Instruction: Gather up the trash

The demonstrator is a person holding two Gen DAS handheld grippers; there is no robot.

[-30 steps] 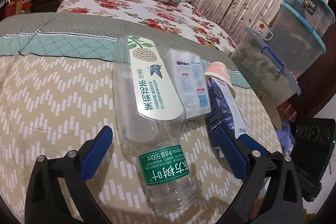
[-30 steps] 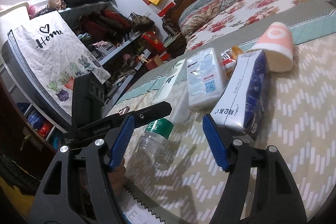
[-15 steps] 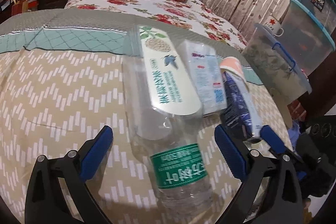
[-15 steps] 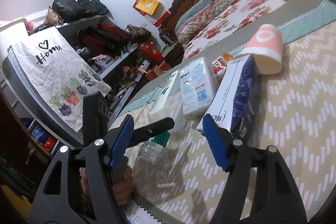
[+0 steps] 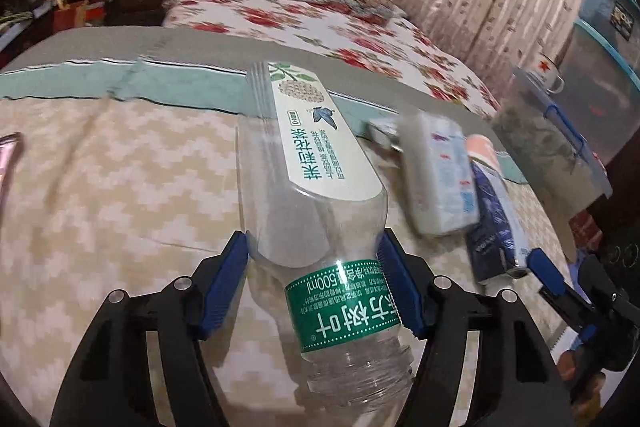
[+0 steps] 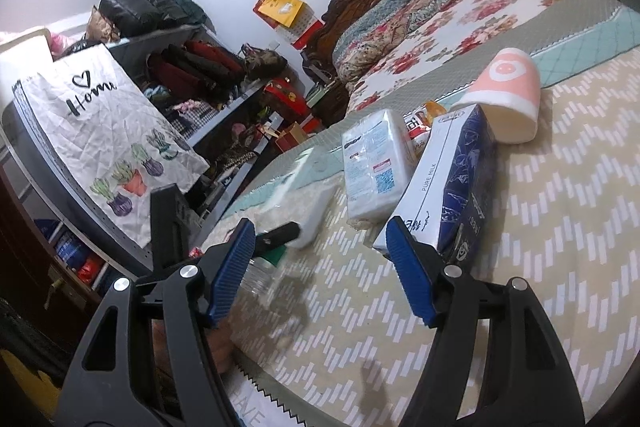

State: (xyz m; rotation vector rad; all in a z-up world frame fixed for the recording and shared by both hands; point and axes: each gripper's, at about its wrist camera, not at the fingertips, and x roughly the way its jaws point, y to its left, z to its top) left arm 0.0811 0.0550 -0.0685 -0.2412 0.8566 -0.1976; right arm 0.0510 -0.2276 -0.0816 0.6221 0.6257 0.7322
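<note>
Gripping a clear bottle [image 5: 316,227] lying on a patterned bedspread [image 5: 120,195].
Left claw [image 5: 314,287] closed on the bottle's shoulder, blue pads touching both sides, neck toward the camera. To its right, in a row: white pack [image 5: 438,179], blue milk carton [image 5: 494,227], pink cup [image 6: 508,87]. Right claw [image 6: 320,271] spread wide, empty, one pad just beside the carton's near end.

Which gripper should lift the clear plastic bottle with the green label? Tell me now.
Left. The left gripper already has its blue fingers against both sides of the clear plastic bottle with the green label. The right gripper is open, empty, and nearer the blue milk carton.
</note>
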